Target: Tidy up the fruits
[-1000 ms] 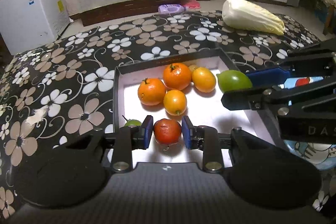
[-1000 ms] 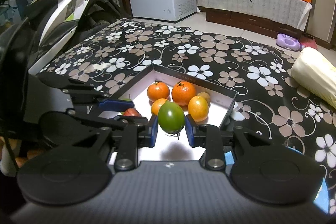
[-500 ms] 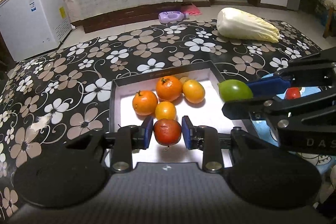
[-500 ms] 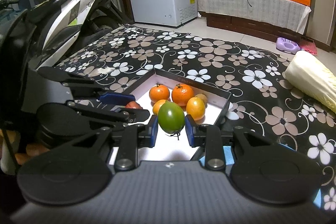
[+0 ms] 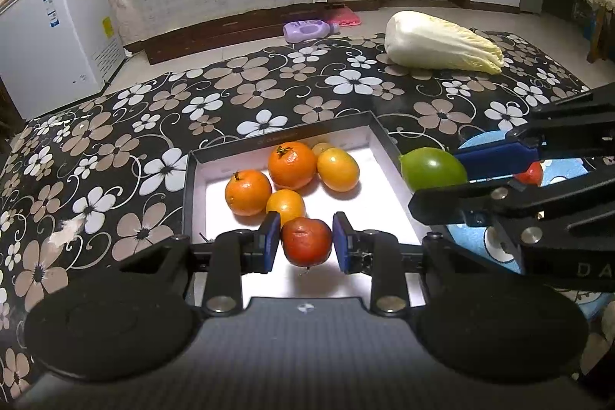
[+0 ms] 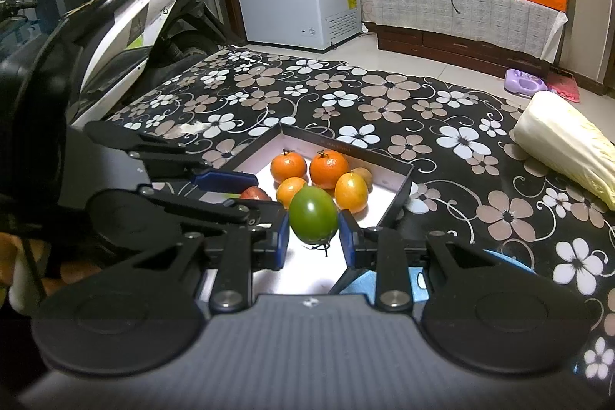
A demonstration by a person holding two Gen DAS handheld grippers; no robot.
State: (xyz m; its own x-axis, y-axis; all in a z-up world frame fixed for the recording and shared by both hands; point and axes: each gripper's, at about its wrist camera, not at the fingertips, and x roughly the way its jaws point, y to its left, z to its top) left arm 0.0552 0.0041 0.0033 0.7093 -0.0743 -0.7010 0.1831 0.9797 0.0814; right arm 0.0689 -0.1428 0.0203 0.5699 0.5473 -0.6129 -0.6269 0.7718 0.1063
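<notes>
Two fruits held over the tray, one in each claw.

Left wrist view: the left claw [image 5: 306, 243] is clamped on a red fruit [image 5: 306, 241] above the near edge of the white tray [image 5: 378, 150], the oranges [image 5: 292, 165] lying beyond, towards its far edge.
Right wrist view: the right claw [image 6: 313, 239] is clamped on a green fruit [image 6: 313, 214], held upright over the tray's near right edge.

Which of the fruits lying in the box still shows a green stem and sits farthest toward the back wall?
The larger stemmed orange, deep orange, touching the yellow-orange fruit beside it.
</notes>
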